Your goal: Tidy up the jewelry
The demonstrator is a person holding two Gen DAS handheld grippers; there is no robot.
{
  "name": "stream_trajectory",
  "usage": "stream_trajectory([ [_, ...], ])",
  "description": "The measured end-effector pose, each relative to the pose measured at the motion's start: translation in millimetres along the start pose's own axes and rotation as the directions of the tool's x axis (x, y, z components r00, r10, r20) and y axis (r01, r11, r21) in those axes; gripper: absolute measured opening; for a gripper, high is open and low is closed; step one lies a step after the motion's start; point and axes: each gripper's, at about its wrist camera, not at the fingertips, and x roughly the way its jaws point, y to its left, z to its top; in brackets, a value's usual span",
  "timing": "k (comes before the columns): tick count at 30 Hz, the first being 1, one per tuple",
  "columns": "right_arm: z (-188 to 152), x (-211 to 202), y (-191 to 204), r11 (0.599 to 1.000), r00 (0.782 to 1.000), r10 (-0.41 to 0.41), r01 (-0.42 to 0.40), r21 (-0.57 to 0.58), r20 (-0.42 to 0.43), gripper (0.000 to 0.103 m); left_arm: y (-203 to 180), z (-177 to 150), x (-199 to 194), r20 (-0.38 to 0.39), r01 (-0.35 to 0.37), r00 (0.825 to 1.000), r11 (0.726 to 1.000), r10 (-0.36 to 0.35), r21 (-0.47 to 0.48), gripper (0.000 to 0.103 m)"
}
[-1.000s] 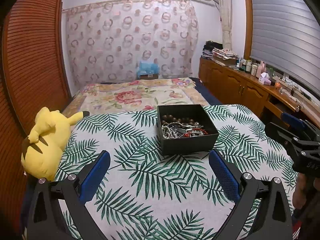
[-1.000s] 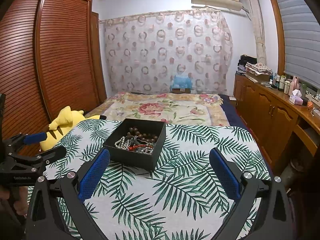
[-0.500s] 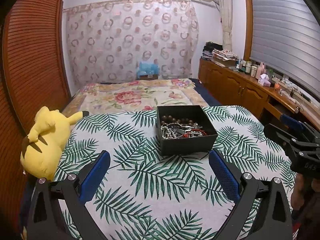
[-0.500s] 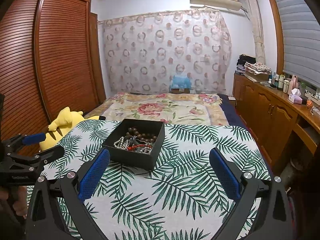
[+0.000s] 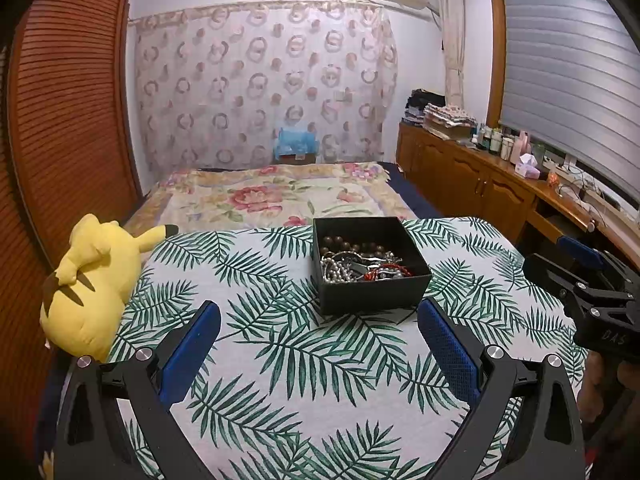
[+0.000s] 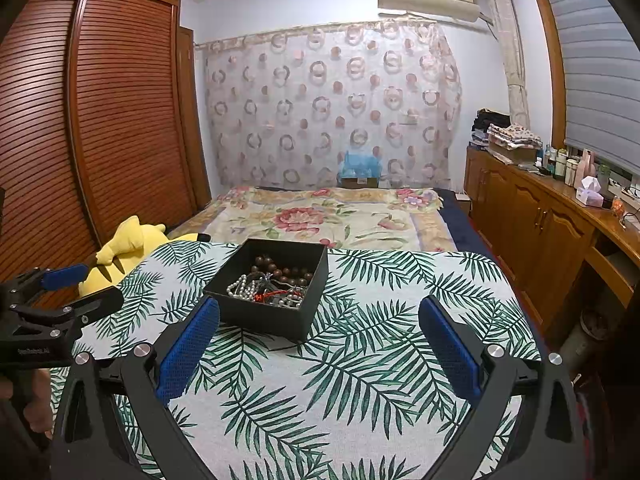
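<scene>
The left gripper [image 5: 319, 330] was held with its jaws spread wide, nothing gripped between the blue textured pads [image 5: 191, 350] and nothing touched. The right gripper [image 6: 319, 330] was likewise seen with its jaws wide apart and empty, poised over the palm-leaf printed cloth [image 6: 360, 380].

The open black square cardboard box [image 5: 370, 276] was placed on that cloth, just beyond the left gripper's fingertips and roughly between them. A tangle of jewelry was contained in it: dark brown wooden beads [image 5: 348, 245] toward the back, a string of pale pearl-like beads [image 5: 334, 270] at the front left, and a red cord piece [image 5: 394, 269] at the front right.

In the left wrist view, the box was seen almost square-on, the yellow plush toy [image 5: 86, 286] was shown whole at the cloth's left edge, and the right gripper appeared at the far right. In the right wrist view, the box [image 6: 272, 292] was seen cornerwise, just beyond the left-hand pad, the plush toy [image 6: 128, 246] was partly hidden, and the left gripper appeared at the far left.
</scene>
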Motion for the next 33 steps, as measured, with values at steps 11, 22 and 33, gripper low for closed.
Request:
stream_trajectory([
  [11,0.3,-0.6,-0.9,1.000,1.000,0.001,-0.001,0.000,0.002,0.101,0.8,0.6,-1.2,0.003,0.000,1.000,1.000,0.000,-0.002,0.095],
  [22,-0.5,-0.1,-1.4,1.000,1.000,0.001,-0.001,0.001,0.001,0.101,1.1,0.1,-1.1,0.003,0.001,1.000,1.000,-0.001,-0.003,0.095],
  [33,-1.4,0.0,-2.0,1.000,1.000,0.001,-0.001,0.002,0.003,0.101,1.6,1.0,-1.7,-0.001,0.000,1.000,1.000,0.000,-0.005,0.095],
])
